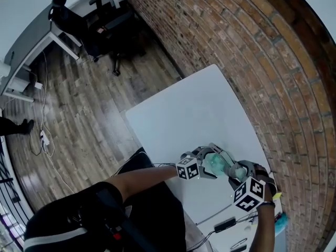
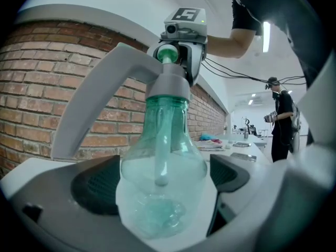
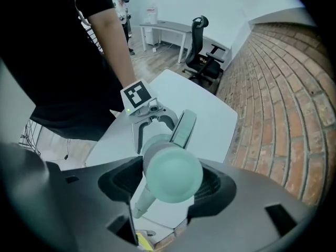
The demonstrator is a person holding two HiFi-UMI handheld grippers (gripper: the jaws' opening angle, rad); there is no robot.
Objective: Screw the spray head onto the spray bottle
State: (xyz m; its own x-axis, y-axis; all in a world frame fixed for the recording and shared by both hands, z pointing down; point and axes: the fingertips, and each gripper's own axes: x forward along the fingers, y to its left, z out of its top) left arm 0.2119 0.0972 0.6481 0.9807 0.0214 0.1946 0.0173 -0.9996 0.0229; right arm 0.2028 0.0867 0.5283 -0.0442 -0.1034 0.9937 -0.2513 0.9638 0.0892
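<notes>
Two items: spray bottle (image 2: pixel 160 161), likely light, squashable, our left gripper (image 2: pixel 163 188) fingers clamped on belly; spray head (image 3: pixel 172 173), rigid, our right gripper (image 3: pixel 169 185) fingers closed round top. We'd twist there.

See-through, green-tinted spray bottle (image 2: pixel 163 167) under a pale grey spray head (image 2: pixel 168 83) tipped in soft mint green; black-and-white square markers on the cubes of the left gripper (image 1: pixel 209 160) and the right gripper (image 1: pixel 237 173) alike; dark ribbed pads inside the jaws. Plain white worktop (image 1: pixel 194 114); red-brown brick wall (image 1: pixel 252 51) laced with pale mortar lines; grey-brown plank floor (image 1: pixel 89 104); black office chair (image 1: pixel 105 22); grey desk (image 1: pixel 31 35) on white legs; black clothing (image 1: pixel 152 203) on the person.
</notes>
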